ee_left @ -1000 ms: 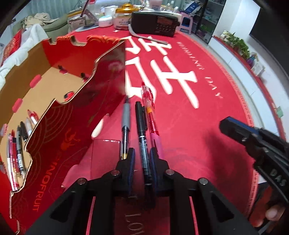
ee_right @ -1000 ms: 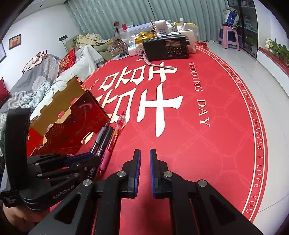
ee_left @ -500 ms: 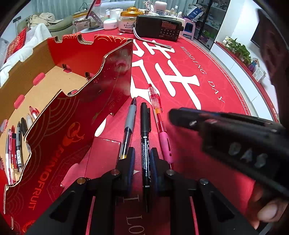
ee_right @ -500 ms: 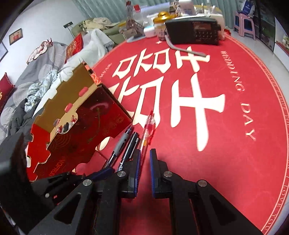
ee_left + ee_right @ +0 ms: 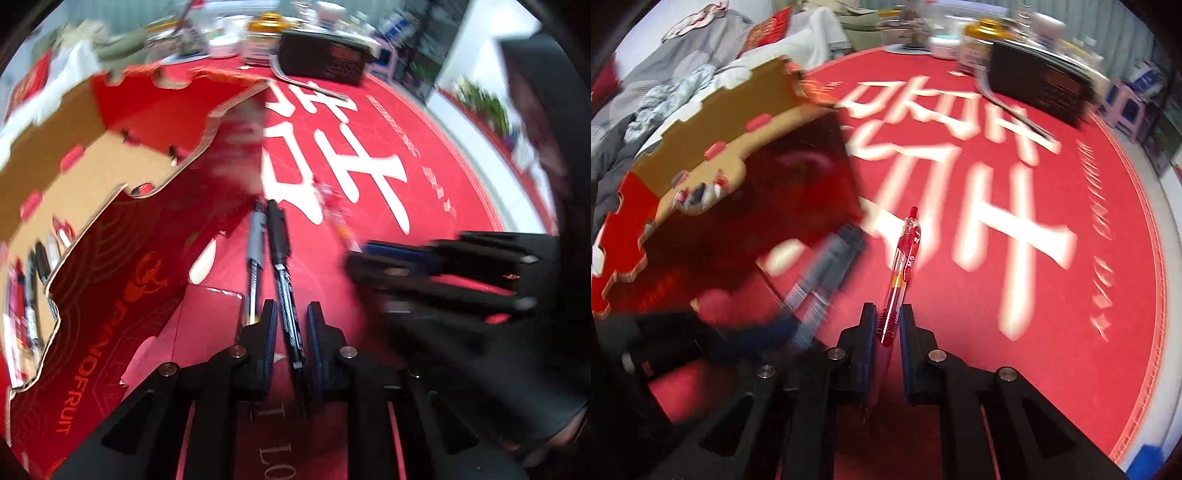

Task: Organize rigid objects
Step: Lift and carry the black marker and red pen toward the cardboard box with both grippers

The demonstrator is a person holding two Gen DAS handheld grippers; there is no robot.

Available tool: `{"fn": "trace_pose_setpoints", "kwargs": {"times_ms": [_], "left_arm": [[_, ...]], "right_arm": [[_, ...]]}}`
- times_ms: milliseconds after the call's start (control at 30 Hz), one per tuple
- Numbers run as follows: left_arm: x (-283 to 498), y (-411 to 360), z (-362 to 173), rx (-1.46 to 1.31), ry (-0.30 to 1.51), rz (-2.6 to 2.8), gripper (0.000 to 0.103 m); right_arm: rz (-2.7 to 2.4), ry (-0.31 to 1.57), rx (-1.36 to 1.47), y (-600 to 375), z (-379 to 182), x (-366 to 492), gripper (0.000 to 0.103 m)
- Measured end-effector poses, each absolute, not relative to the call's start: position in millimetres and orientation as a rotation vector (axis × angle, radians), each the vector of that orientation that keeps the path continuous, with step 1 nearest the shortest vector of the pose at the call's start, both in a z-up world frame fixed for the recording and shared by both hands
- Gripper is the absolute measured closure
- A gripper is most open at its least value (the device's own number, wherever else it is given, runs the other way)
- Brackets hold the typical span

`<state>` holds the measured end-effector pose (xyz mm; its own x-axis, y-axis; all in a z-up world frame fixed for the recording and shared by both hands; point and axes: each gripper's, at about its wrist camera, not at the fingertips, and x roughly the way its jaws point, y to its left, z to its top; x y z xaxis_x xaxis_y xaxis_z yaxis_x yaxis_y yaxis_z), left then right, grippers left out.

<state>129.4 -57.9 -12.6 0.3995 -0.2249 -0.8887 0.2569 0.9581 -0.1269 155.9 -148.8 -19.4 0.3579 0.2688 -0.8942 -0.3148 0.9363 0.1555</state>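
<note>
**Two pens between two pairs of jaws**

Left wrist view: the left gripper [image 5: 290, 332] has its jaws parted around the black marker [image 5: 282, 273], which lies on the red counter [image 5: 424, 184]; a gap shows on each side, so it isn't clamped. A grey pen [image 5: 255, 254] lies just beside it, next to the red cardboard box [image 5: 122, 280], where more pens [image 5: 31, 295] lie inside. The right gripper [image 5: 369, 254] shows blurred at right.

Right wrist view: the right gripper [image 5: 888, 325] is closed on the red pen [image 5: 903, 266], which points away over the counter [image 5: 1071, 332]. The box [image 5: 738, 206] sits to the left.
</note>
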Motion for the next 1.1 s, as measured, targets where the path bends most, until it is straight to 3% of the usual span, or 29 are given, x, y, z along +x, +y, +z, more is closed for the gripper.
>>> {"fn": "trace_pose_setpoints", "kwargs": {"times_ms": [133,300,400,500,1100], "left_arm": [[137,-62,-13,-0.005,1.128,-0.29,0.083],[152,-78,-14,0.071,1.141,-0.247,0.083],[159,-80,-16,0.081,1.146,-0.235,0.093],[156,-80,-15,0.097,1.158,-0.247,0.095],[40,-54,-6,0.107,1.154,-0.255,0.095]], "right_arm": [[0.369,1.126,-0.083,-166,-25,123,0.09],[0.348,1.124,-0.05,-162,-24,144,0.09],[0.353,1.141,-0.036,-161,-22,158,0.092],[0.35,1.15,-0.005,-168,-17,154,0.092],[0.341,1.11,-0.045,-145,-1,57,0.092]]}}
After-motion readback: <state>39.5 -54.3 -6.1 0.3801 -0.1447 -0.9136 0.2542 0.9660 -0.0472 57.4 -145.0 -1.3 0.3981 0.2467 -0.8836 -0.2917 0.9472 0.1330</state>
